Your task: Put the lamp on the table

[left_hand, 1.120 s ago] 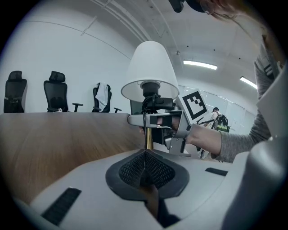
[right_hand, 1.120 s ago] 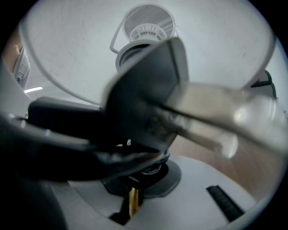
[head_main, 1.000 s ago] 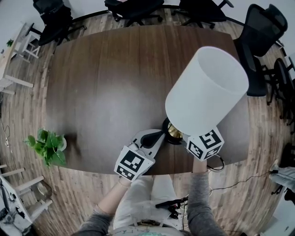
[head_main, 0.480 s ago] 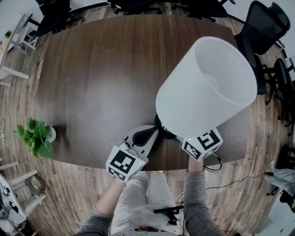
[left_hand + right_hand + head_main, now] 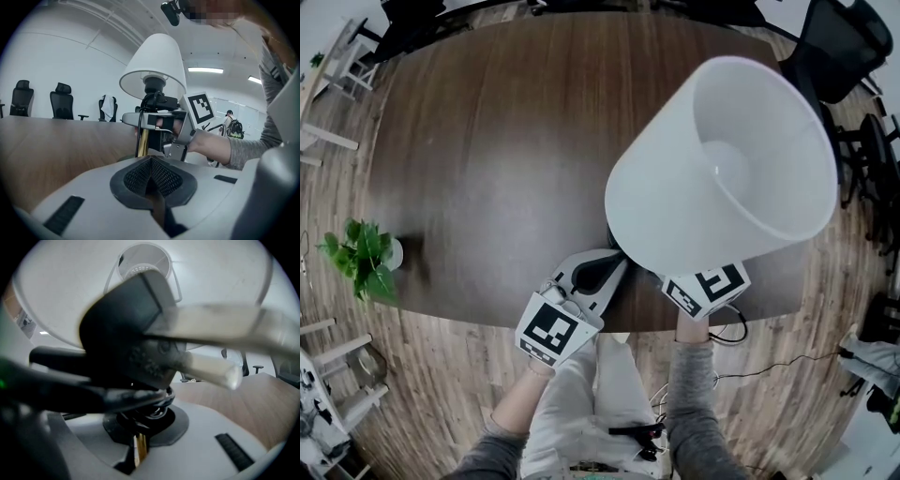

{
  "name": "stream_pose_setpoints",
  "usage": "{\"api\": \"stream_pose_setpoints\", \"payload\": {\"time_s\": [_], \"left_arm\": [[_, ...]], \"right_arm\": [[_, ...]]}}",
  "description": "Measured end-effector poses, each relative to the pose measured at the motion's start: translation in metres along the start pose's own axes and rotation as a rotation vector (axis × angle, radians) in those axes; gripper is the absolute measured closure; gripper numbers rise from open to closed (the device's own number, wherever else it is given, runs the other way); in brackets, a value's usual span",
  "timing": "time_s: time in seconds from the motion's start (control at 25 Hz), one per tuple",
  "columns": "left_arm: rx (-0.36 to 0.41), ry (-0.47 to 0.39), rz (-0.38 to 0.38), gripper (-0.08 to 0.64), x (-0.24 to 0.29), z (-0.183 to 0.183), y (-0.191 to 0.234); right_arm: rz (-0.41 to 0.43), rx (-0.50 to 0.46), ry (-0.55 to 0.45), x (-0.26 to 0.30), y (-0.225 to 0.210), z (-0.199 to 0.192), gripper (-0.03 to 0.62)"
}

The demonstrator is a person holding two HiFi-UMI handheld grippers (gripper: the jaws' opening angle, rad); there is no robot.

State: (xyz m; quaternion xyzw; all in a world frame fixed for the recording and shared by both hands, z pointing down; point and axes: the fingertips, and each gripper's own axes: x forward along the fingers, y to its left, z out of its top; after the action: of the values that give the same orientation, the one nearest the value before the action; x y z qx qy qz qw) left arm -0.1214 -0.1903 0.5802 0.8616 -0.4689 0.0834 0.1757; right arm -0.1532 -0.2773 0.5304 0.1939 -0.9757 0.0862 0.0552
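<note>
Fingers, right gripper [image 5: 137,450]: clenched on brass stem [image 5: 142,143] of lamp [image 5: 666,202] | fingers, left gripper [image 5: 151,164]: I read them pressed together, empty | white shade [image 5: 152,61]: tilted over dark wooden table [image 5: 487,141].

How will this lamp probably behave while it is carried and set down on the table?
Probably top-heavy: the wide white shade sits above a thin brass stem, so the lamp may tip. The shade looks thin, likely easily dented. The right gripper clamps only the smooth stem, which might slip.
</note>
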Motion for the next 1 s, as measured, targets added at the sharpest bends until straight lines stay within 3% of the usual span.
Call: {"api": "stream_pose_setpoints", "payload": {"time_s": [0.56,1.0], "left_arm": [[0.008,-0.025,0.029,0.548,-0.007,-0.015,-0.012],[0.003,-0.044,0.051,0.548,-0.01,-0.022,-0.014]], "right_arm": [[-0.001,-0.071,-0.055,-0.009,0.015,-0.006,0.573],[-0.028,-0.075,-0.091,-0.012,0.016,-0.006,0.572]]}}
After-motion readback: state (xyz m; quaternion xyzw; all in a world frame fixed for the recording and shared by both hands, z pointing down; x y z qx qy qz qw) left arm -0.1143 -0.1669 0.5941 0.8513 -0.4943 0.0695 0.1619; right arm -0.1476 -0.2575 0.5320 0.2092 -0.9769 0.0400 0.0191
